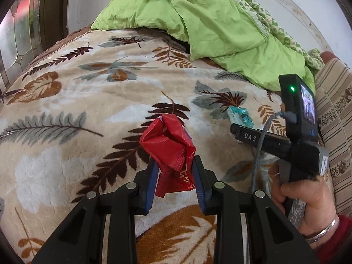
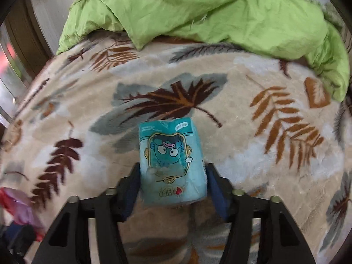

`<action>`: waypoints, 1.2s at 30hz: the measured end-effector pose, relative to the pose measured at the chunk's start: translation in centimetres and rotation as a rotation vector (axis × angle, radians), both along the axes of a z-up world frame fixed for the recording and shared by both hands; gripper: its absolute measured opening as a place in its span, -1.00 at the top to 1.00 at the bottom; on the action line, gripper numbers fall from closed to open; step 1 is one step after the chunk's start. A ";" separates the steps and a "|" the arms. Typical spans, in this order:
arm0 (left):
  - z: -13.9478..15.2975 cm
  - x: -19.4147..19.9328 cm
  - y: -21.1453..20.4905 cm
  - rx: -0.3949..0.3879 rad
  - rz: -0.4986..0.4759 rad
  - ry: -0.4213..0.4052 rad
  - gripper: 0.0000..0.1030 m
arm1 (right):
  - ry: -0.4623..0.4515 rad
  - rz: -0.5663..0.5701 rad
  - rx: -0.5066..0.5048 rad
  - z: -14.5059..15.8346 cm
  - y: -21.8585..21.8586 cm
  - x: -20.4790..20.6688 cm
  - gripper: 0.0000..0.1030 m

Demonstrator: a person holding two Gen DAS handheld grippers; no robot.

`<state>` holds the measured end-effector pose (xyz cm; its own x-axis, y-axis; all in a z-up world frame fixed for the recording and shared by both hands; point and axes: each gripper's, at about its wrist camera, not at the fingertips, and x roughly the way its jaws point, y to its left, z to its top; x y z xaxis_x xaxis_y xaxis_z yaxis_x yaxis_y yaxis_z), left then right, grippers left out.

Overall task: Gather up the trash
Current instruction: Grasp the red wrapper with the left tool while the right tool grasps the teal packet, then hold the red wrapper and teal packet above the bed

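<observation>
Nearest to us, our left gripper (image 1: 176, 171) is clamped on a crumpled red wrapper (image 1: 168, 145), its blue pads (image 1: 153, 187) pressing the lower part of it from both sides. The wrapper is lifted above the bed, its bunched top sticking up past the fingertips.

Our right gripper (image 2: 172, 176) straddles a teal packet (image 2: 172, 162) printed with a cartoon face. The packet sits between the two fingers; the left one lies against its edge, while on the right we cannot tell whether the pad touches it, so we cannot say if the grip is closed on it. The picture is blurred here. From the left wrist view the same packet (image 1: 239, 115) lies on the bed just beyond the right gripper's tip, and a hand (image 1: 308, 200) with a bangle and a red sleeve holds that gripper's handle.

Under both runs a plush blanket (image 1: 88, 101) with brown and grey leaves, covering the bed. Farther back a green quilt (image 1: 198, 22) is heaped at the far end, and a striped cushion (image 1: 336, 110) stands at the right edge.
</observation>
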<state>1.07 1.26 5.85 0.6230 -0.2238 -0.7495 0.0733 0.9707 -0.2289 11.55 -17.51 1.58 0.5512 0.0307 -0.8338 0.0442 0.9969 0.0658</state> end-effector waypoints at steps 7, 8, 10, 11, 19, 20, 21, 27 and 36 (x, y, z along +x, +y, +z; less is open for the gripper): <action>0.9 -1.5 -0.8 0.030 -0.025 -0.059 0.42 | -0.070 -0.016 0.060 2.8 -0.7 -4.9 0.41; 1.2 -2.0 -0.9 0.031 -0.030 -0.070 0.42 | -0.084 -0.016 0.059 3.3 -0.7 -6.1 0.41; 1.7 -2.9 -1.3 0.046 -0.043 -0.088 0.42 | -0.114 -0.018 0.078 4.4 -1.0 -9.2 0.41; 2.0 -3.4 -1.6 0.049 -0.054 -0.097 0.42 | -0.123 -0.021 0.083 4.8 -1.1 -10.7 0.41; 3.0 -10.7 -3.4 0.084 -0.152 -0.128 0.42 | -0.215 -0.039 0.128 7.0 -0.9 -22.3 0.41; 3.1 -12.1 -3.7 0.095 -0.163 -0.136 0.42 | -0.226 -0.040 0.136 7.2 -0.8 -23.4 0.41; 3.2 -13.0 -3.9 0.104 -0.169 -0.142 0.42 | -0.239 -0.043 0.136 7.3 -0.6 -24.5 0.40; 2.8 -17.0 -4.1 0.152 -0.154 -0.177 0.41 | -0.276 -0.023 0.126 6.7 1.4 -29.0 0.40; 2.1 -16.8 -4.5 0.193 -0.129 -0.199 0.41 | -0.296 -0.025 0.133 6.7 1.2 -29.8 0.40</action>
